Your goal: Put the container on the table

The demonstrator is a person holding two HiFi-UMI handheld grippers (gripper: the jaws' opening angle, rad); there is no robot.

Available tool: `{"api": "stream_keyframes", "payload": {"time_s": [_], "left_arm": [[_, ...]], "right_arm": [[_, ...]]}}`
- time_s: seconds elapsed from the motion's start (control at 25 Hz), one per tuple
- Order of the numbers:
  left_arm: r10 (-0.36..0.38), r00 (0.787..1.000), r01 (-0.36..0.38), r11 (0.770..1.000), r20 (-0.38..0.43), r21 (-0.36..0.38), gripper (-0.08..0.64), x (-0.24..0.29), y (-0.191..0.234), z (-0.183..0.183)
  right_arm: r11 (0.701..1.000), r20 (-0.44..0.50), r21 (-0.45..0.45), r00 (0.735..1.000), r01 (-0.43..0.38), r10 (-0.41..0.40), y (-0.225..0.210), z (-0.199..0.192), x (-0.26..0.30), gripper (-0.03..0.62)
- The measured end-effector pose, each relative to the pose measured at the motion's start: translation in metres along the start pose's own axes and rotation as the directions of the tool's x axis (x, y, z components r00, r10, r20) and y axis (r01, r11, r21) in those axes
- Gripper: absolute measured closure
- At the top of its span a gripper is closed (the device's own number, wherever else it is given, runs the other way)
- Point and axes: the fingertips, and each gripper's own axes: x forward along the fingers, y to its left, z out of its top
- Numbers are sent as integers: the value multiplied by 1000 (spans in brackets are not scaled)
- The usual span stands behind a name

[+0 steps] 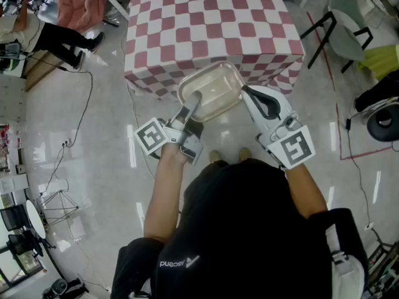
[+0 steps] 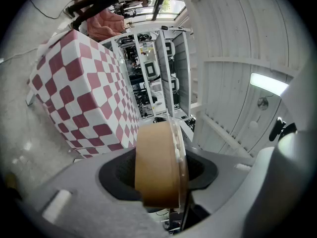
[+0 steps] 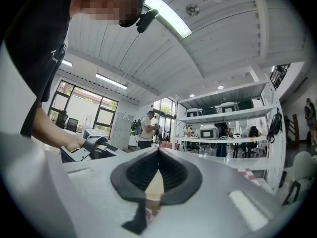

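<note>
A shallow tan container with a clear lid (image 1: 215, 92) hangs at the near edge of the pink-and-white checked table (image 1: 206, 23), partly over the cloth. My left gripper (image 1: 192, 106) is shut on the container's near-left rim. In the left gripper view the tan wall and clear lid (image 2: 158, 167) stand edge-on between the black pads, and the table (image 2: 84, 93) lies to the left. My right gripper (image 1: 245, 91) is beside the container's right rim. In the right gripper view its jaw tips (image 3: 158, 155) meet, with a tan patch showing through the gap below them.
Black-legged chairs (image 1: 343, 27) stand right of the table. A person (image 1: 62, 39) is at the upper left, with cables trailing over the glossy floor (image 1: 87, 104). A black round object (image 1: 383, 120) sits at the right edge. Shelves with equipment (image 2: 148, 68) stand beyond the table.
</note>
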Motion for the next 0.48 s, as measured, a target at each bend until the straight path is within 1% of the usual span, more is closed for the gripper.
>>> {"api": "stream_keyframes", "payload": {"time_s": [0.08,0.16,0.32,0.48], "left_arm": [[-2,1000,2,1000,-1,3,353,-2,2,4],[-4,1000,4,1000,0,3,353,-5,3,8],[-7,1000,7,1000,1,0,353,-9,8,20],[-9,1000,9,1000,3,-5,353,-17,15,41]], "right_arm": [[1000,6,8,1000,-14,14,4,-1,2,590],[1000,17,-4,1000,-26,26,7,-2,5,591],[1000,23,6,1000,-3,3,9,-1,16,591],[1000,19,-22,1000,7,-7,16,-4,32,589]]}}
